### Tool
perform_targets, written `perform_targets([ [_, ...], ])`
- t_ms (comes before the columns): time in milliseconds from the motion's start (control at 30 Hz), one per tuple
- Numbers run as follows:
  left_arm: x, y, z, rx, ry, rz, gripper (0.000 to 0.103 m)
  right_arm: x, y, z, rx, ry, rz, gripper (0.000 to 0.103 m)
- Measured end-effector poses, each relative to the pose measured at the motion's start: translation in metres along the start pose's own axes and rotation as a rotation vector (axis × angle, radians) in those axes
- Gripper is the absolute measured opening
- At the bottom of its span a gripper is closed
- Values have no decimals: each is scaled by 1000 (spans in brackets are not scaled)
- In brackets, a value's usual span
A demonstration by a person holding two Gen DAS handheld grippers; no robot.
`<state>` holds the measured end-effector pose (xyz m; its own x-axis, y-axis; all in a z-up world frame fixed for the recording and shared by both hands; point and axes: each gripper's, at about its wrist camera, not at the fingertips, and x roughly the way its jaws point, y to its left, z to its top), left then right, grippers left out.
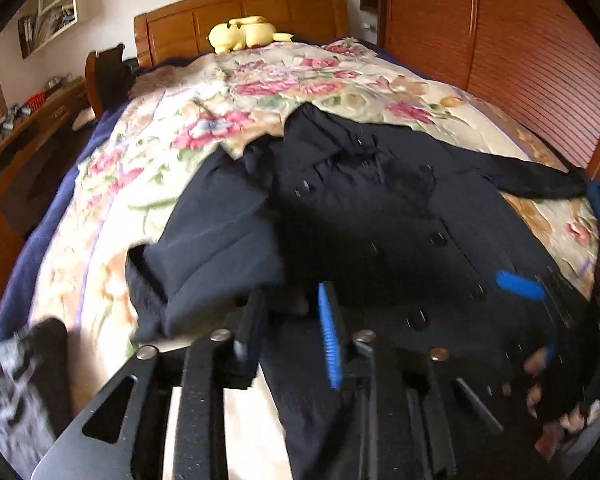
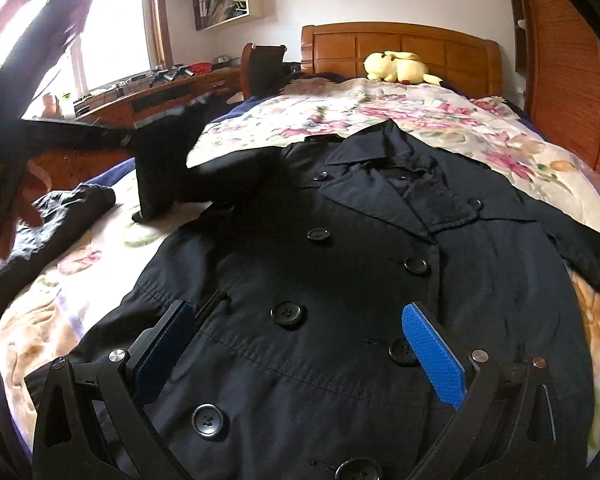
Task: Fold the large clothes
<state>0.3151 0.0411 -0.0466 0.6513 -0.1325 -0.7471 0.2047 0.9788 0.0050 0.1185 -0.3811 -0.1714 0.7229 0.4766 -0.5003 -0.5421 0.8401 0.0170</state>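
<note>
A dark navy double-breasted coat [image 1: 380, 200] [image 2: 340, 260] lies face up on the floral bedspread [image 2: 380, 100], collar toward the headboard. In the left wrist view its near sleeve [image 1: 212, 256] is folded in over the body. My left gripper [image 1: 292, 312] hangs above the coat's edge beside that sleeve. Its jaws stand a narrow gap apart with nothing pinched. From the right wrist it is a dark blurred shape [image 2: 148, 208] held by a hand [image 2: 28, 200]. My right gripper [image 2: 300, 310] is wide open, low over the buttoned front, a button [image 2: 287, 314] between its fingers.
A yellow plush toy [image 1: 246, 34] [image 2: 400, 66] sits by the wooden headboard [image 2: 400, 44]. A louvred wooden wardrobe [image 1: 520, 60] lines the bed's right side. A cluttered desk [image 2: 152, 96] and a chair [image 2: 264, 64] stand at the left under the window. Crumpled dark cloth [image 2: 72, 208] lies near the bed's left edge.
</note>
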Motion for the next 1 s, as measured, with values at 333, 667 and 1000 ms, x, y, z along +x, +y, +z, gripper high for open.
perform_targets([
  [333,-32,9,-68,-39,-14,5,31,-1,2,1,-17,-9,-2,103],
  [667,-49,48,-114,-105,-66,63,31,3,29,12,-85,-11,-6,103],
  [1000,-66,111,-145,-215,-101,55,31,40,103,81,-238,8,82,101],
])
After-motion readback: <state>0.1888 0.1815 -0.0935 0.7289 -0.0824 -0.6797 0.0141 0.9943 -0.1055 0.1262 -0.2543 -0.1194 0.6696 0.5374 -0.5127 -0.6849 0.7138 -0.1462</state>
